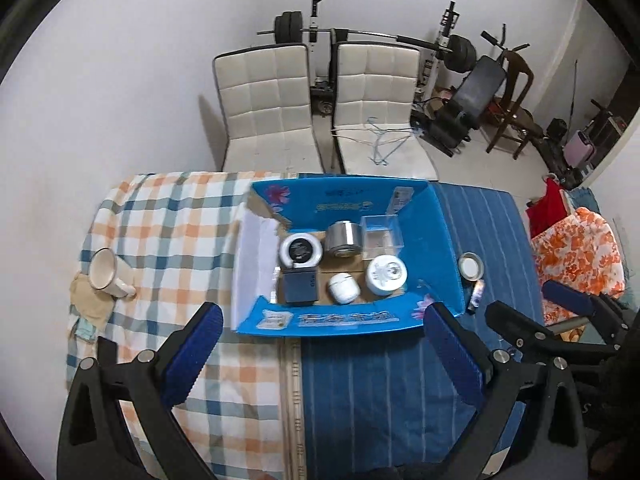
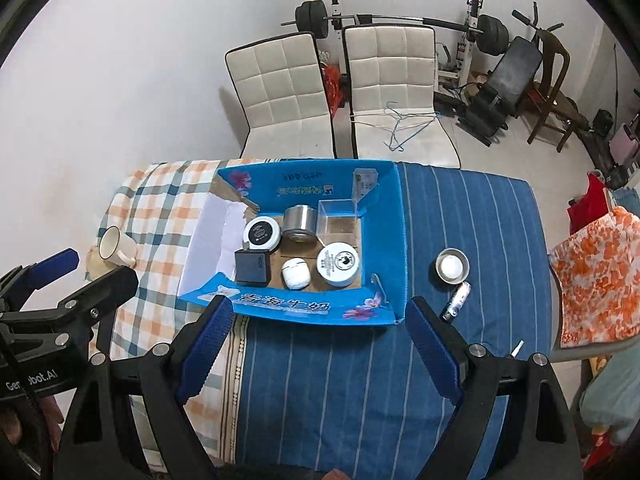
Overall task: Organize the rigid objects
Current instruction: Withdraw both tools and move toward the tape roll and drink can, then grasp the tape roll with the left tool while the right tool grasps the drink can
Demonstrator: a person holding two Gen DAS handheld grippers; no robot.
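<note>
Left wrist view: left gripper (image 1: 320, 350) hangs above the near edge of the blue box (image 1: 436, 216), jaws wide apart, nothing between them; box sits mid-table, flaps open, so things can drop in from above; inside, two rows: round tin (image 1: 301, 251), metal can (image 1: 343, 239), clear case (image 1: 382, 232) far; dark block (image 1: 299, 288), white pod (image 1: 342, 287), white jar (image 1: 386, 274) near; packed close, little free floor left; mug (image 1: 105, 274) lies tipped on the checked cloth, far left of the box.

Right wrist view: right gripper (image 2: 320, 350) likewise wide open and empty; small bowl (image 2: 452, 266) and tube (image 2: 456, 302) lie outside, right of the box, probably next; box's right wall stands between them and the inside; two chairs (image 2: 392, 80) beyond the table, well clear.
</note>
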